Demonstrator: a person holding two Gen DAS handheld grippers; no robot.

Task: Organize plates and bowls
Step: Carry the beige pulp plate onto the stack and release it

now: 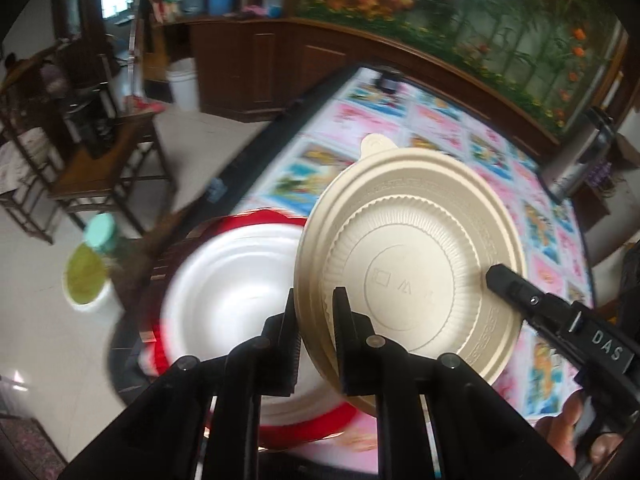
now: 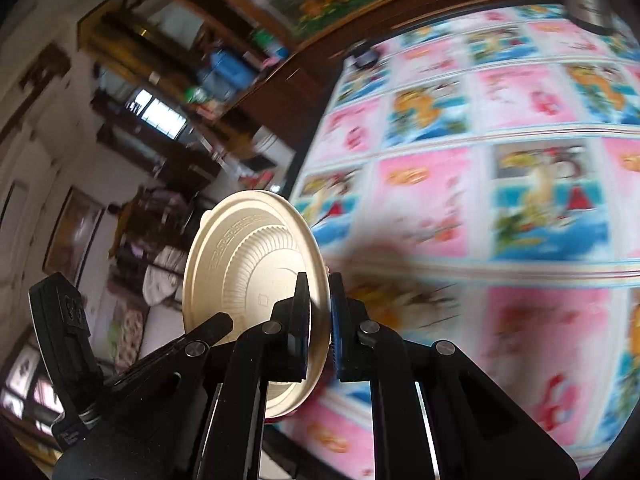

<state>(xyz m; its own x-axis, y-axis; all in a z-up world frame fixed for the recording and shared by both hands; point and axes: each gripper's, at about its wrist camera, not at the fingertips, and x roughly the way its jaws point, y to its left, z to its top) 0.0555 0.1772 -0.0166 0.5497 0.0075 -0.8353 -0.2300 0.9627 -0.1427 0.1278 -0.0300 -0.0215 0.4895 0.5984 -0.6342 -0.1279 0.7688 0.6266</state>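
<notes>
A beige ribbed plate (image 1: pixel 416 268) is held upright above the table, its underside facing the left wrist camera. My left gripper (image 1: pixel 317 312) is shut on its lower rim. My right gripper (image 2: pixel 319 304) is shut on the same plate (image 2: pixel 248 264) at another edge; its finger (image 1: pixel 516 286) shows at the plate's right side in the left wrist view. Behind and left of the plate lies a white bowl (image 1: pixel 224 280) resting in a red-rimmed dish (image 1: pixel 288 216).
The table (image 2: pixel 500 184) has a pink and blue picture cloth. A steel flask (image 1: pixel 580 152) stands at its far right edge. A small dark object (image 1: pixel 388 80) sits at the far edge. A white bucket (image 1: pixel 86 280) and wooden chairs (image 1: pixel 100 168) stand on the floor at left.
</notes>
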